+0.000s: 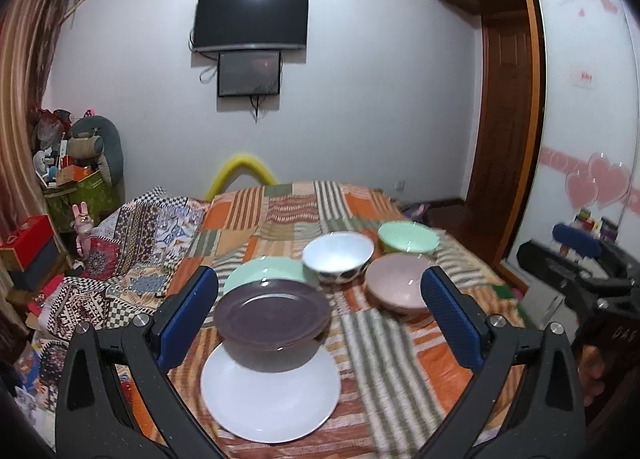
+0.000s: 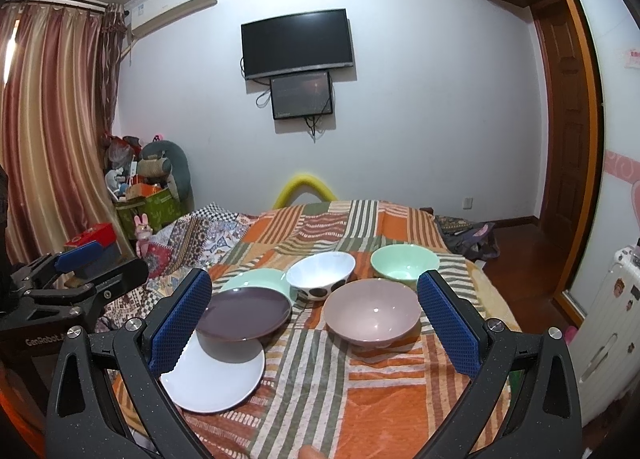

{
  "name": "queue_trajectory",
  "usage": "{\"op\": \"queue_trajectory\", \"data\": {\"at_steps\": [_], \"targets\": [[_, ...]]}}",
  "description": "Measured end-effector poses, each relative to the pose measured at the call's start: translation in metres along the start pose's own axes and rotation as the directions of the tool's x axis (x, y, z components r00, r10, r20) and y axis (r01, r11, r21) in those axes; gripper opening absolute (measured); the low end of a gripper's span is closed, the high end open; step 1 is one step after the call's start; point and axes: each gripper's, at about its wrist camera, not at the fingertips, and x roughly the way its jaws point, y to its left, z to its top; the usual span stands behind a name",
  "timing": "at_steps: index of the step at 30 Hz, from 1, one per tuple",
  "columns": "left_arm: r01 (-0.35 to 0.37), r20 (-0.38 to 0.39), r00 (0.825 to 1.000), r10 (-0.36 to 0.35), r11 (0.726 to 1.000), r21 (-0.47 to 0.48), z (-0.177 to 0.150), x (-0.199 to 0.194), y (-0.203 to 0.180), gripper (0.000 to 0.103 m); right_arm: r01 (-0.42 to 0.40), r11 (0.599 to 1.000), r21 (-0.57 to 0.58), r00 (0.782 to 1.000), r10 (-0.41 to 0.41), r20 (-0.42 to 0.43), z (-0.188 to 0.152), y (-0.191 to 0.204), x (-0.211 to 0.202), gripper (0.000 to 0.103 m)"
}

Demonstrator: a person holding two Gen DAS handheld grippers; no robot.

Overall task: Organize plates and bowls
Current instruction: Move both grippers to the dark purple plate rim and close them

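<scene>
On the bed [image 2: 320, 379], both grippers gape empty; bring your left gripper [image 1: 320, 311] squarely onto the purple plate [image 1: 272, 309] at twelve o'clock.

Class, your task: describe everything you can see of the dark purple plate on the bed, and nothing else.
The round dark purple plate looks like smooth glazed ceramic, with a shallow well and a broad raised rim. It sits level, right way up, overlapping the far part of the round white plate on the striped patchwork bedspread. Behind it lies the pale green plate, partly hidden. Whether they touch is unclear. No claw touches it.
</scene>
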Motion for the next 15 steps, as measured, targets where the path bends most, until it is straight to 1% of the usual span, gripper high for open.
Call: {"op": "queue_trajectory", "data": {"at_steps": [2,5,10,13,15], "targets": [[0.011,-0.03,0.999,-0.011,1.0,-0.003,-0.003,0.009,0.008,0.103,-0.008,1.0,-0.003,1.0,0.008,-0.017,-0.002,0.003,0.008,0.103],[0.025,-0.085,0.996,-0.028,0.999,-0.035,-0.009,0.026,0.026,0.103,-0.019,1.0,-0.01,0.999,0.019,-0.048,-0.005,0.008,0.022,0.103],[0.009,-0.16,0.987,-0.022,0.997,-0.082,-0.019,0.058,0.062,0.103,-0.037,0.999,-0.021,0.992,0.035,-0.122,-0.014,0.016,0.053,0.103],[-0.004,-0.196,0.98,-0.017,0.995,-0.104,-0.026,0.077,0.079,0.103,-0.042,0.999,-0.025,0.983,0.037,-0.182,-0.021,0.021,0.077,0.102],[-0.025,-0.22,0.975,0.002,0.994,-0.103,-0.033,0.093,0.091,0.1,-0.042,0.999,-0.032,0.976,0.034,-0.214,-0.027,0.024,0.091,0.102]]}}
